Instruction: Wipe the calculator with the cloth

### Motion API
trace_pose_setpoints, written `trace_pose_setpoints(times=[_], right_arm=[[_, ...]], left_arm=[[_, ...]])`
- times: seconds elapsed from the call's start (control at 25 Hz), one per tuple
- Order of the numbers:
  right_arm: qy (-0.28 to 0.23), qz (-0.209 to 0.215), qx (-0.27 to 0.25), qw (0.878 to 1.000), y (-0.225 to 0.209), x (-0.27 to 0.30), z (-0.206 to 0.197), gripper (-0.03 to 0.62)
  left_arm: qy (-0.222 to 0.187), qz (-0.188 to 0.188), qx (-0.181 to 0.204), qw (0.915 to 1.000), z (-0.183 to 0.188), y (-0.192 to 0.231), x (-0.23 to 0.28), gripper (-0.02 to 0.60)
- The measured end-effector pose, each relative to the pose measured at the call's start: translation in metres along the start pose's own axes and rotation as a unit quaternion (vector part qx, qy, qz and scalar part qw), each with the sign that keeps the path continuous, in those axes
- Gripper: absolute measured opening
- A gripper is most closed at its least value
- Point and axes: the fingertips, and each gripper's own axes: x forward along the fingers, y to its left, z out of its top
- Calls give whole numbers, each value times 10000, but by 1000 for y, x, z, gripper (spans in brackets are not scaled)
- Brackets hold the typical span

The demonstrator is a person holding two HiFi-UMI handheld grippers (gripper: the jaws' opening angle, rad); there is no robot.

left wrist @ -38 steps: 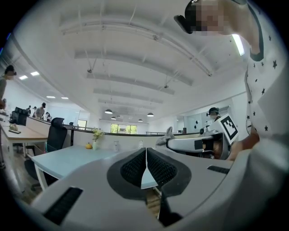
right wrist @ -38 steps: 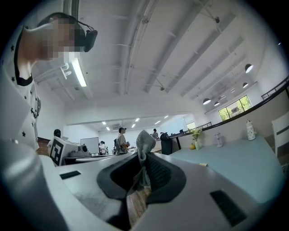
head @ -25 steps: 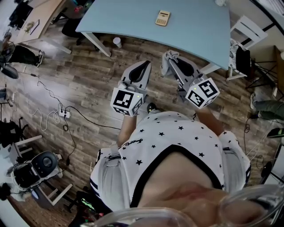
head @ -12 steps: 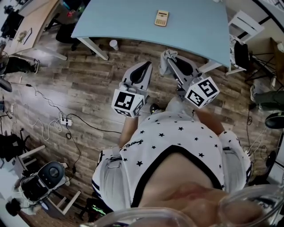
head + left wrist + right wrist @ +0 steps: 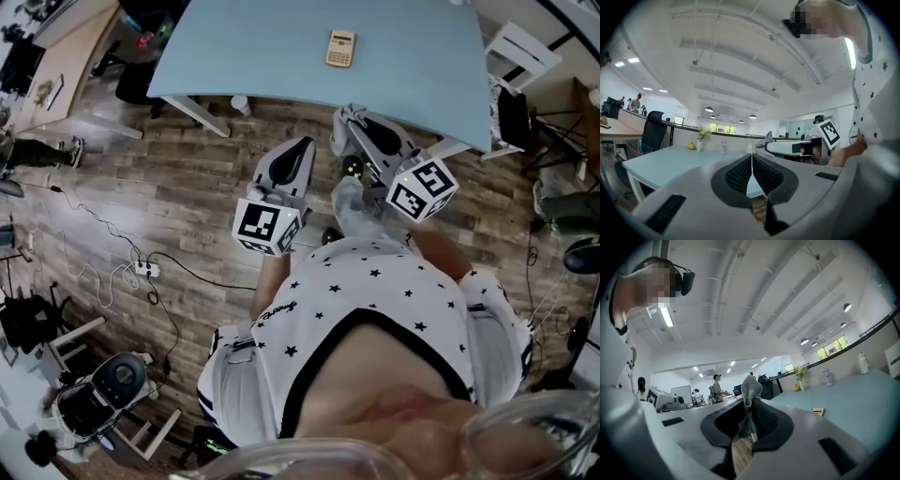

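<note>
Over the floor (image 5: 178, 187), just short of the desk (image 5: 253, 47), is where you hold both tools. Your left hand-held gripper (image 5: 751, 169) is clenched, pads pressed together with nothing in them. Your right hand-held gripper (image 5: 749, 416) is clamped on the cloth (image 5: 751, 391), and a grey tuft sticks up past the tips. The calculator (image 5: 340, 48) lies flat on the desk, well in from the near edge. It's well apart from both grippers and nothing touches it. The right gripper view shows it small, off to the right of the jaws.

Changed over the last second: the desk and calculator have slid down the head view toward you. The floor clutter at left has shifted too, so you've likely been stepping forward. Both grippers sit about where they were against your body. The hold on the cloth looks the same, no slip visible.

For the task, this reads as approach only, wiping not begun. The cloth is in hand, so pickup looks done. Next you'd reach the right hand-held gripper out over the desk and lower the tuft onto the calculator. A light calculator may skate when rubbed, and the left hand-held gripper is free to pin it.
</note>
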Motion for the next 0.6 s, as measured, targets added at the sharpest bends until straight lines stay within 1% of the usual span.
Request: trace_pose_setpoints(times=[0.12, 0.2, 0.4, 0.6], right_arm=[[-63, 158, 18, 9999, -10, 25, 5, 41], [-118, 193, 26, 9997, -22, 37, 10, 41], [-167, 60, 7, 9998, -60, 58, 23, 41], [-129, -27, 40, 9999, -91, 76, 30, 41]], left_arm=[[69, 99, 50, 9999, 1, 22, 14, 31], [76, 108, 79, 9999, 3, 34, 27, 31], [89, 47, 176, 9998, 12, 59, 65, 31], [106, 31, 161, 9998, 16, 77, 93, 31]])
